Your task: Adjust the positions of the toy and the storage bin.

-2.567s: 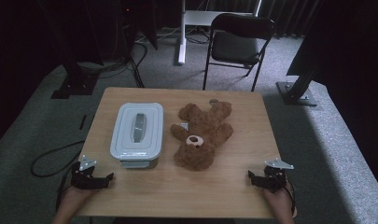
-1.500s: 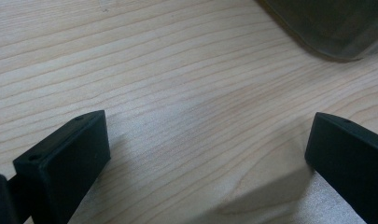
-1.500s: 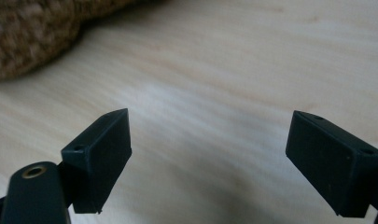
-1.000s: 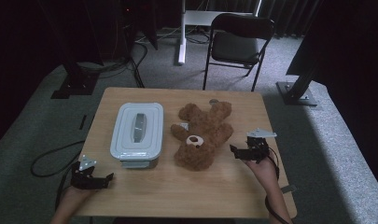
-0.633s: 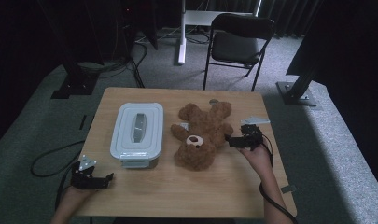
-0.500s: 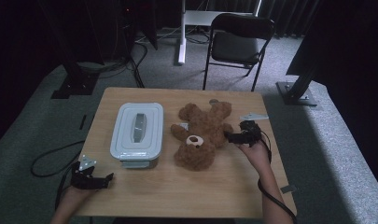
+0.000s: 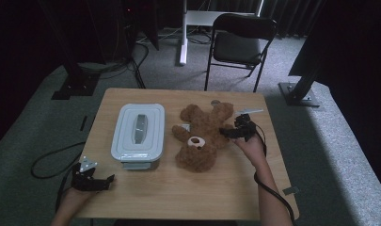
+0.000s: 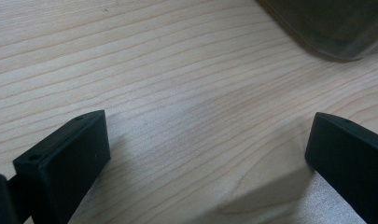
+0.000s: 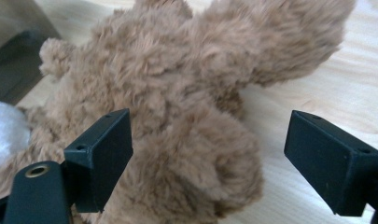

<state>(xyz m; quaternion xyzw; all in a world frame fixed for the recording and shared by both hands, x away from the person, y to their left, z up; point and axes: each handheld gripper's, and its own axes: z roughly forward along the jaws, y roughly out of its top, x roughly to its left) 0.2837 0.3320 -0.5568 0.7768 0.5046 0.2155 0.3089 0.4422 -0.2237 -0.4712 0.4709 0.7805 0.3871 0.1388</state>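
Note:
A brown teddy bear (image 7: 201, 135) lies on its back in the middle of the wooden table (image 7: 188, 197), head toward the near edge. My right gripper (image 7: 226, 133) is open at the bear's right side, its jaws standing wide on either side of a furry arm (image 9: 210, 154). A grey lidded container (image 7: 137, 134) sits left of the bear. My left gripper (image 7: 103, 181) rests open at the table's near left corner, with only bare wood (image 8: 200, 121) between its jaws and a corner of the container (image 8: 336, 23) ahead.
A black folding chair (image 7: 240, 42) stands behind the table's far edge. Black stand bases (image 7: 298, 94) sit on the grey carpet at both sides. A cable (image 7: 51, 160) loops on the floor at the left. A small tag (image 7: 289, 190) lies near the table's right front.
My right gripper has travelled from the table's near right corner up and leftward to the bear's side. The left gripper has stayed put.

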